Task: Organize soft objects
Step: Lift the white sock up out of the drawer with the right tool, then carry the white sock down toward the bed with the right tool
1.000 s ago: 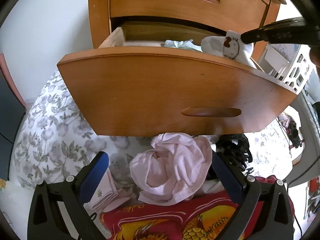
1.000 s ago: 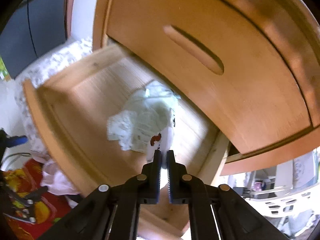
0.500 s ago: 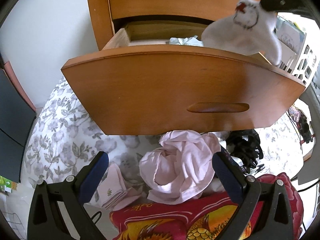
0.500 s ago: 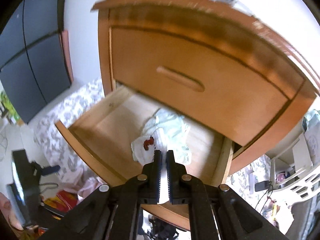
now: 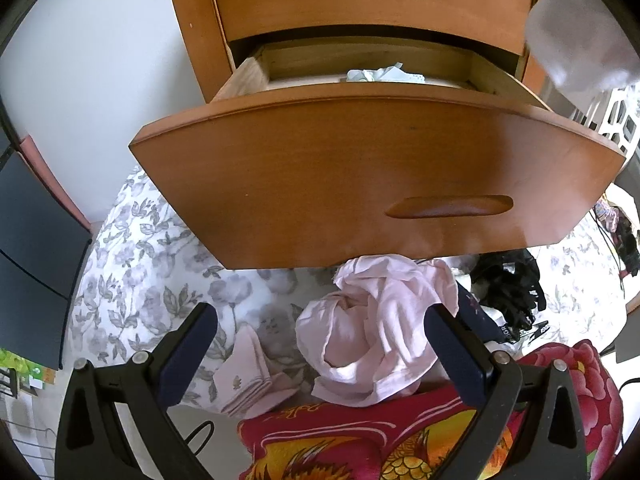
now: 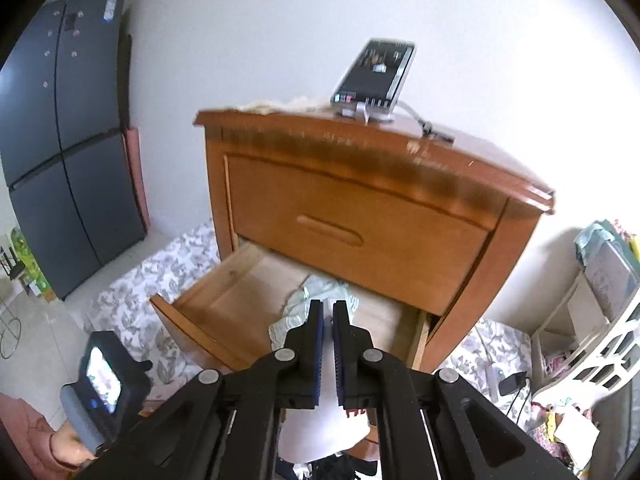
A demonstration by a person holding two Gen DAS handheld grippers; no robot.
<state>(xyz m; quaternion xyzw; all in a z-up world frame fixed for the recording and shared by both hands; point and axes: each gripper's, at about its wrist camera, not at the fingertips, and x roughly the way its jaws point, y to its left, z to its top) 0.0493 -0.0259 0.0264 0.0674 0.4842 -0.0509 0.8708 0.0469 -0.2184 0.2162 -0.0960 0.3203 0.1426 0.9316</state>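
Left tool [image 5: 320, 344] spread wide, angled downward; right tool [image 6: 327, 340] pinched tight on white fabric.

White lettering is seen on a dark garment [image 5: 505, 330] on the floor beside the pink cloth, but only fragments show, and no word can be read. The print on the propped device [image 6: 374, 74] atop the cabinet is blurred.

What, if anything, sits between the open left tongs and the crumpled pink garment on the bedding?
Nothing visible does. The left tongs are open, and the pink garment lies in plain view between the two fingers. The open drawer hangs beyond it, over its far edge, not in between.
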